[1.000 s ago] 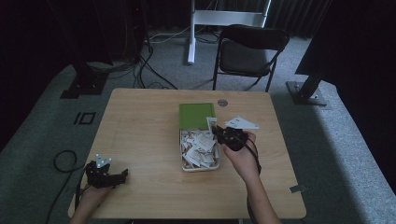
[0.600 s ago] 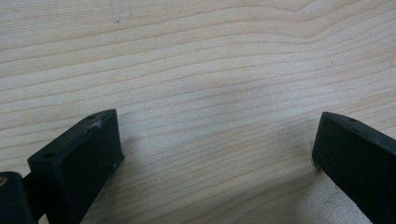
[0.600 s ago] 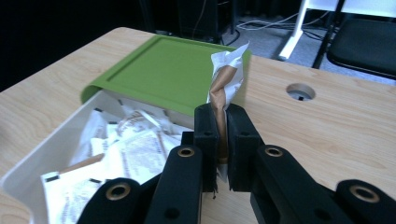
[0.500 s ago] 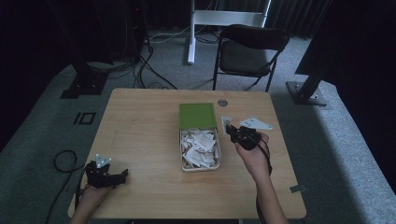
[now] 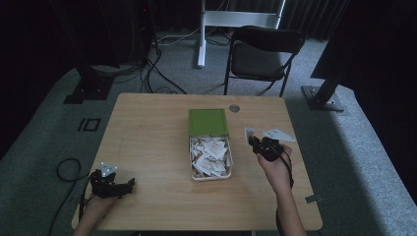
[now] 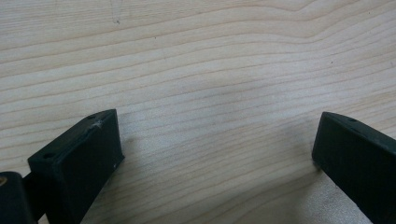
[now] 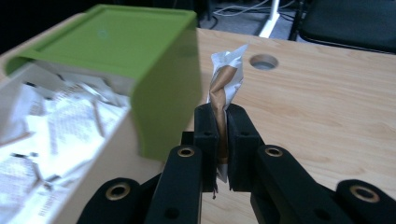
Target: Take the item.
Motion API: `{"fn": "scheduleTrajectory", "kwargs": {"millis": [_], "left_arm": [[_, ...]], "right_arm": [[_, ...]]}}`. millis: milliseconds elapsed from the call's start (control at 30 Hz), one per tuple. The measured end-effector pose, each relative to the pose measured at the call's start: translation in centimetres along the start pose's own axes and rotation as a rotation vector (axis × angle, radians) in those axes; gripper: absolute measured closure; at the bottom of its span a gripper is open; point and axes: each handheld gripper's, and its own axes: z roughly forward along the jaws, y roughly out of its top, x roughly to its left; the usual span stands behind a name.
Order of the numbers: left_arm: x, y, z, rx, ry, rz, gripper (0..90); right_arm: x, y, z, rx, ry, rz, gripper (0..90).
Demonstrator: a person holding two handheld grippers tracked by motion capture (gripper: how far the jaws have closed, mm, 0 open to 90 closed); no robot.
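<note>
The right tool (image 7: 222, 140) pinches a thin, light, crumpled paper packet (image 7: 224, 88) near its lower end, right of the box (image 5: 209, 147). The left tool (image 6: 219, 154) rests open on the worktop (image 5: 147, 132).

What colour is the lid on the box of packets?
Green; the lid shows best in the right gripper view.

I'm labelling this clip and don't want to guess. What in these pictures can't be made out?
- Print on the packets in the box: blurred in the right gripper view, too small in the high view.
- Lower end of the packet held in the right claw: hidden between its jaws.
- How deep the packets lie under the green lid: the lid covers them.
- Left claw: its jaw tips run off the left gripper view's bottom edge.
</note>
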Motion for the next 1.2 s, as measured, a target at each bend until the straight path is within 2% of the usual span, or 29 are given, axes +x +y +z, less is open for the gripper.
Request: {"fn": "scheduleTrajectory", "kwargs": {"millis": [133,300,600,800,1000,1200], "left_arm": [[0.0,0.0,0.0,0.000,0.000,0.000,2.3],[0.0,0.0,0.0,0.000,0.000,0.000,2.3],[0.0,0.0,0.0,-0.001,0.000,-0.001,2.3],[0.0,0.0,0.0,0.000,0.000,0.000,2.3],[0.0,0.0,0.0,0.000,0.000,0.000,2.3],[0.0,0.0,0.0,0.000,0.000,0.000,2.3]], "right_arm": [[-1.0,-0.8,0.1,-0.004,-0.038,0.008,84.9],[-2.3,-1.9,0.4,0.001,-0.061,0.022,84.8],[-4.6,-3.8,1.5,0.060,-0.100,0.053,84.8],[-5.8,-4.6,2.5,0.069,-0.140,0.065,84.8],[-7.0,-4.7,3.7,0.096,-0.149,0.081,84.7],[-7.8,-4.5,5.2,0.122,-0.135,0.111,84.7]]}}
